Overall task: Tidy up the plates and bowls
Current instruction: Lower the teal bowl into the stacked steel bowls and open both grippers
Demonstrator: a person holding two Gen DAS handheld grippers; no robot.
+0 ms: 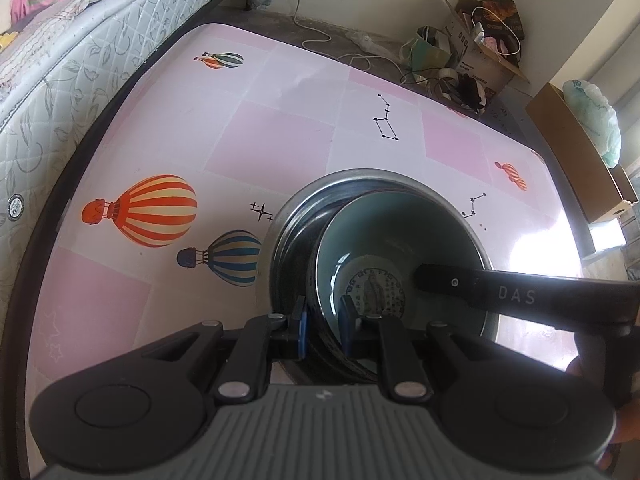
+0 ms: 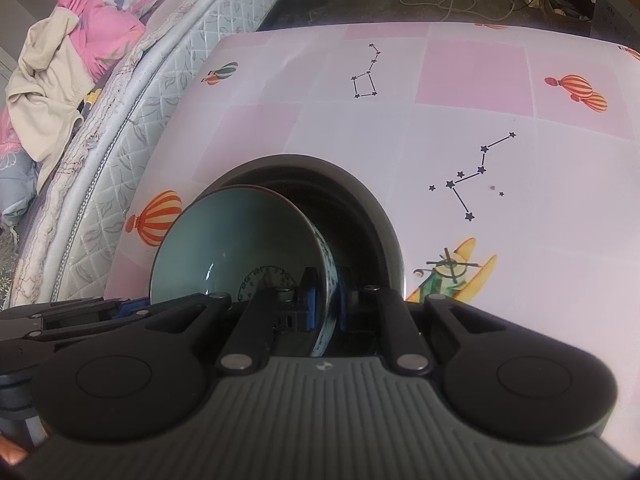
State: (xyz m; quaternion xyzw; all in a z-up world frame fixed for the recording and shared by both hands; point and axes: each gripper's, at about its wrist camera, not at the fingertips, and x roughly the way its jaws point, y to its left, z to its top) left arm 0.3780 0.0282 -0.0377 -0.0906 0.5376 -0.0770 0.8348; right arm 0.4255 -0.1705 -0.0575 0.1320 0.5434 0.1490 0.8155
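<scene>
A teal ceramic bowl [image 1: 400,248] with a blue-and-white pattern sits inside a larger steel bowl [image 1: 316,196] on the pink table. My left gripper [image 1: 323,330] is shut on the teal bowl's near rim, one pad inside and one outside. My right gripper [image 2: 326,308] is shut on the opposite rim of the same teal bowl [image 2: 240,236], which tilts within the steel bowl [image 2: 360,196]. The right gripper's arm [image 1: 520,292] reaches across in the left wrist view. The left gripper's body [image 2: 80,312] shows at lower left in the right wrist view.
The table [image 1: 260,136] has a pink checked cover with balloon and star prints. A mattress [image 1: 60,80] runs along its left side with clothes [image 2: 60,64] on it. Boxes, bags and cables [image 1: 472,44] lie on the floor beyond the far edge.
</scene>
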